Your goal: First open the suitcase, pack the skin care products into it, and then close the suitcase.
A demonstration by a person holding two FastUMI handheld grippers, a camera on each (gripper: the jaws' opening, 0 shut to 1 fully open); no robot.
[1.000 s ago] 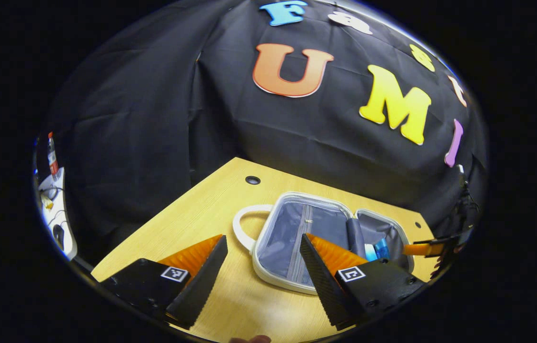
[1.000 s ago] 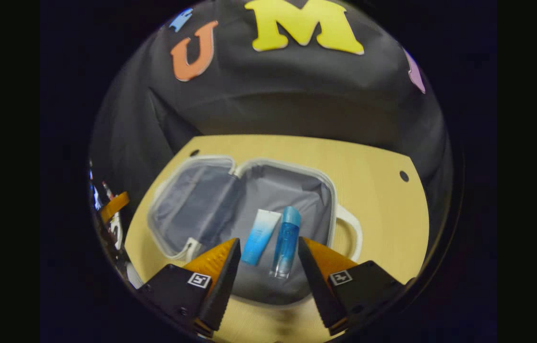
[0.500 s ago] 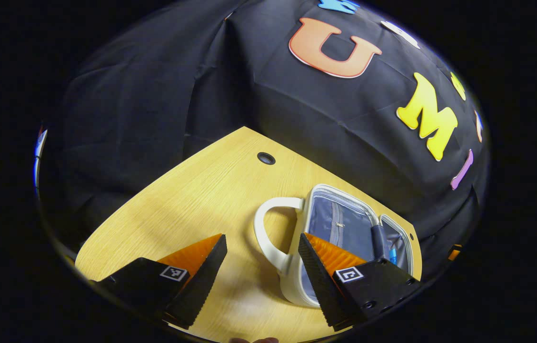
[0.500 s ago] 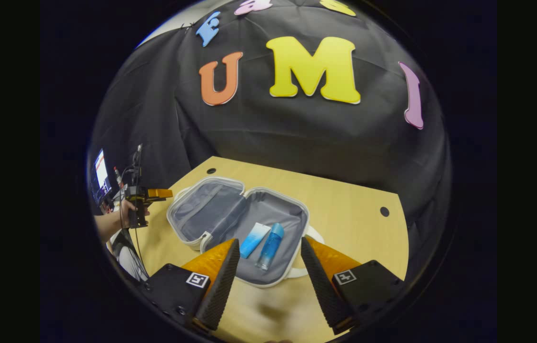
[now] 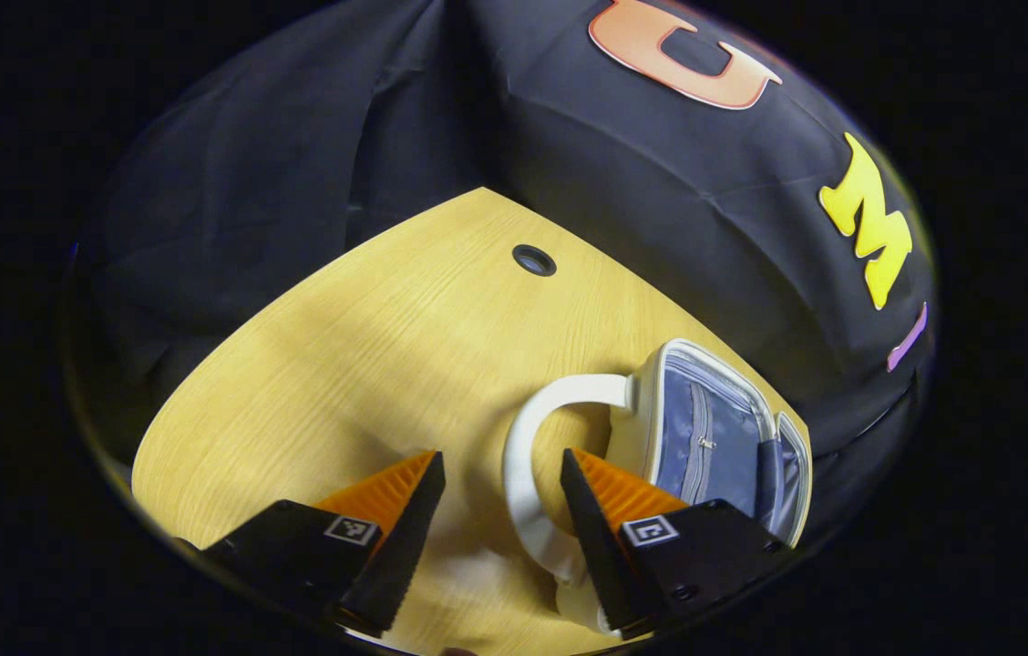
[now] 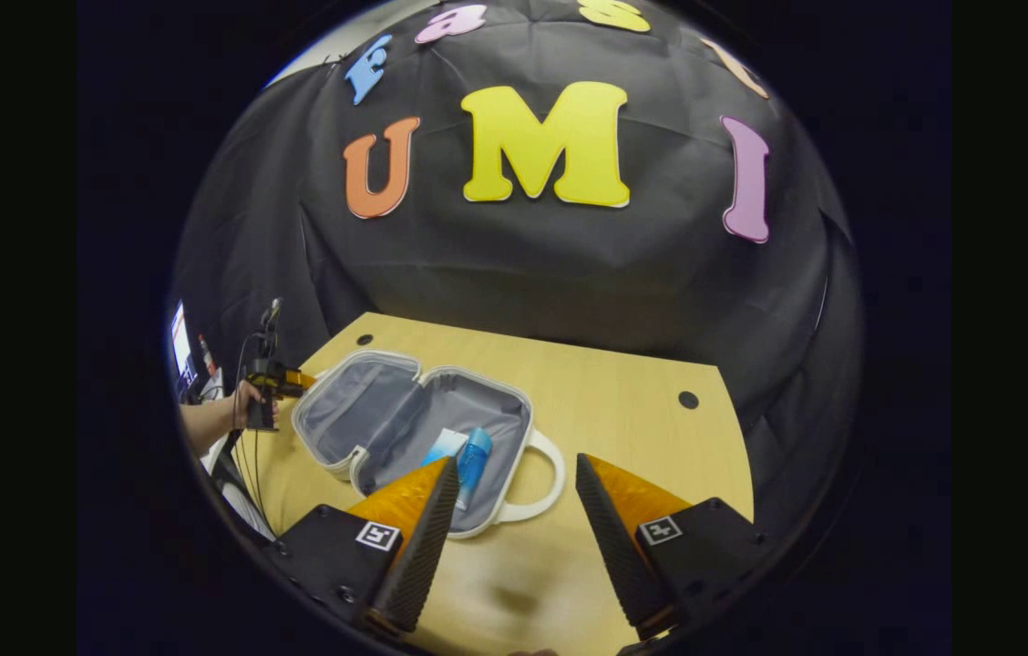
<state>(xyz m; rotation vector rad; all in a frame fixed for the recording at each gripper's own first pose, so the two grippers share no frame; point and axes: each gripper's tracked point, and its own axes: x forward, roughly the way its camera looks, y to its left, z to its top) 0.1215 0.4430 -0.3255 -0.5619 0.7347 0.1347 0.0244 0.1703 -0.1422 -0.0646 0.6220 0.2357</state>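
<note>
My left gripper has swung down and toward the case in the last second: where its open fingers framed the lid lining before, they now stand apart around the white loop handle at the lower middle of the left gripper view, the handle lying in the gap with neither finger pressing it as far as I can tell. I read that as lining up on the lid side so I can fold the case shut.

My right gripper has pulled back and up, fingers also apart and holding nothing. In the right gripper view the small white hard-shell suitcase with grey fabric lining has shrunk to the centre left, lying open and flat on the pale wooden table. In its right half lie the blue bottle and, just beside it, the pale blue-and-white tube. So packing looks done and only closing is left.

At the left edge of that view my hand holds the left gripper low, beside the lid half.
</note>
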